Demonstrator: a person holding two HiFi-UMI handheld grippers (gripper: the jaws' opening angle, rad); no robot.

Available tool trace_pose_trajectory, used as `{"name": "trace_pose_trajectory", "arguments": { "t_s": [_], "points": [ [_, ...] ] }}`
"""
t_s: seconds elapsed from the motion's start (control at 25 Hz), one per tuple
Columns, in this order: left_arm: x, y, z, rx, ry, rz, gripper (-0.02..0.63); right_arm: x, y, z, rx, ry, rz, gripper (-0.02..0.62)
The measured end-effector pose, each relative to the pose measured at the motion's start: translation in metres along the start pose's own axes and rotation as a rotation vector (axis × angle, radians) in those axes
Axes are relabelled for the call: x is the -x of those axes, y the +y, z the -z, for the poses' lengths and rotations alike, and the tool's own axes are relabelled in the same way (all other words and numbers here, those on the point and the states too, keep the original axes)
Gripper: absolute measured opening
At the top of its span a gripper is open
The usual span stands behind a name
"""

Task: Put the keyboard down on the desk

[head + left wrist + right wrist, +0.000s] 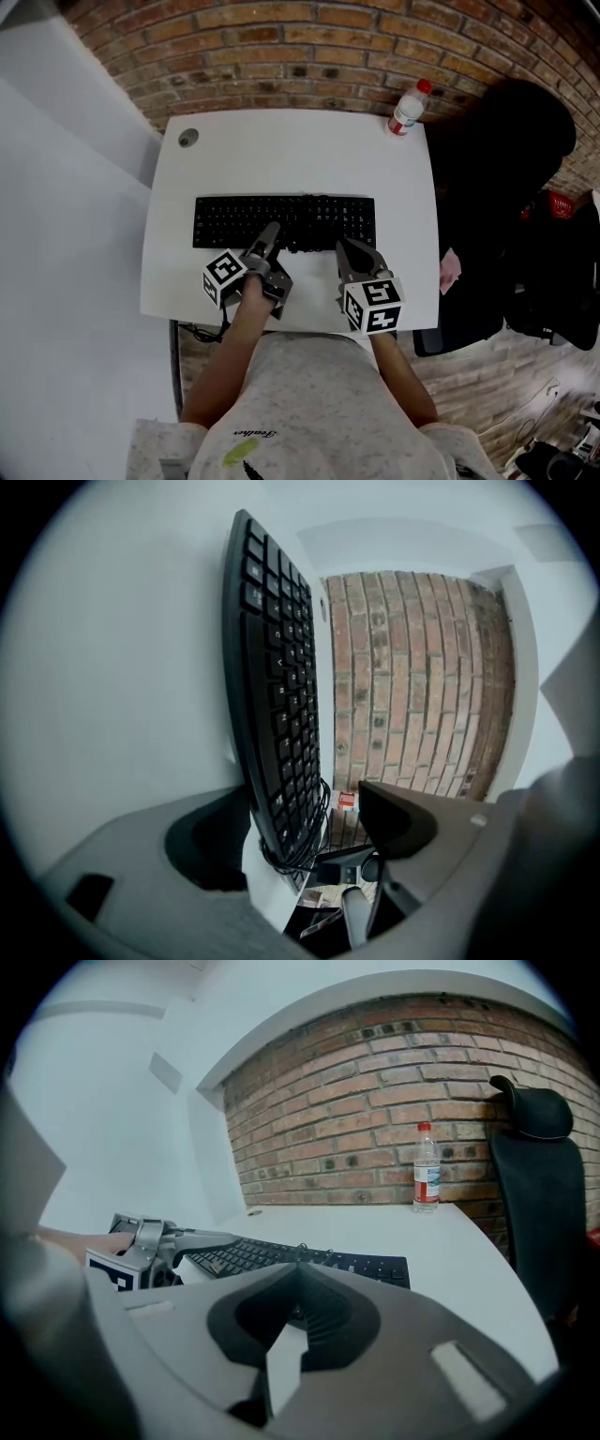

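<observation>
The black keyboard [281, 220] lies flat on the white desk [281, 150], near its front. My left gripper [270, 234] is turned on its side at the keyboard's front edge, left of centre. In the left gripper view its jaws stand open on either side of the keyboard [281, 696], with a gap at each pad. A coiled black cable [305, 841] hangs at that edge. My right gripper [349, 248] points at the front edge further right. Its jaws [300, 1274] meet, and I see nothing between them. The keyboard [309, 1258] lies just beyond them.
A water bottle [409, 108] with a red cap stands at the desk's back right corner. A black office chair [506, 187] is right of the desk. A round cable hole [188, 138] sits at the back left. A brick wall runs behind the desk.
</observation>
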State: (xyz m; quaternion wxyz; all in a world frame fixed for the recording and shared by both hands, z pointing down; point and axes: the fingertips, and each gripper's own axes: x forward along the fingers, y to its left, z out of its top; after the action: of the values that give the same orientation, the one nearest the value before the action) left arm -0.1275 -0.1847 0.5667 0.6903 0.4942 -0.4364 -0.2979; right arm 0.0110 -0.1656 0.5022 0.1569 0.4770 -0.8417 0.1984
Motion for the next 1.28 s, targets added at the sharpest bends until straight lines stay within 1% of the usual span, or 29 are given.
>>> {"name": "trace_pose_trajectory", "arguments": {
  "t_s": [0.16, 0.28, 0.4, 0.52, 0.6, 0.68, 0.88, 1.12, 1.28],
  "points": [
    [0.011, -0.001, 0.007, -0.022, -0.009, 0.007, 0.334, 0.007, 0.001, -0.003, -0.008, -0.001, -0.023, 0.011],
    [0.018, -0.007, 0.01, -0.055, -0.016, 0.023, 0.331, 0.013, 0.005, -0.008, 0.022, -0.005, -0.044, 0.011],
    [0.03, -0.01, 0.011, -0.076, -0.044, 0.054, 0.257, 0.02, 0.006, -0.008, 0.05, -0.004, -0.048, 0.011],
    [0.041, -0.012, 0.012, -0.112, -0.059, 0.07, 0.227, 0.028, 0.008, -0.009, 0.063, -0.007, -0.056, 0.011],
    [0.048, -0.016, 0.014, -0.162, -0.069, 0.077, 0.207, 0.034, 0.01, -0.01, 0.069, -0.015, -0.064, 0.009],
    [0.057, -0.02, 0.017, -0.234, -0.076, 0.077, 0.19, 0.041, 0.012, -0.011, 0.07, -0.025, -0.067, 0.009],
    [0.074, -0.033, 0.03, -0.465, -0.073, 0.058, 0.17, 0.058, 0.018, -0.018, 0.08, -0.056, -0.078, 0.009],
    [0.092, -0.054, 0.048, -0.772, -0.08, 0.042, 0.124, 0.075, 0.029, -0.02, 0.089, -0.081, -0.102, 0.009],
    [0.099, -0.064, 0.066, -0.994, -0.066, 0.029, 0.087, 0.088, 0.033, -0.02, 0.096, -0.102, -0.112, 0.009]
  ]
}}
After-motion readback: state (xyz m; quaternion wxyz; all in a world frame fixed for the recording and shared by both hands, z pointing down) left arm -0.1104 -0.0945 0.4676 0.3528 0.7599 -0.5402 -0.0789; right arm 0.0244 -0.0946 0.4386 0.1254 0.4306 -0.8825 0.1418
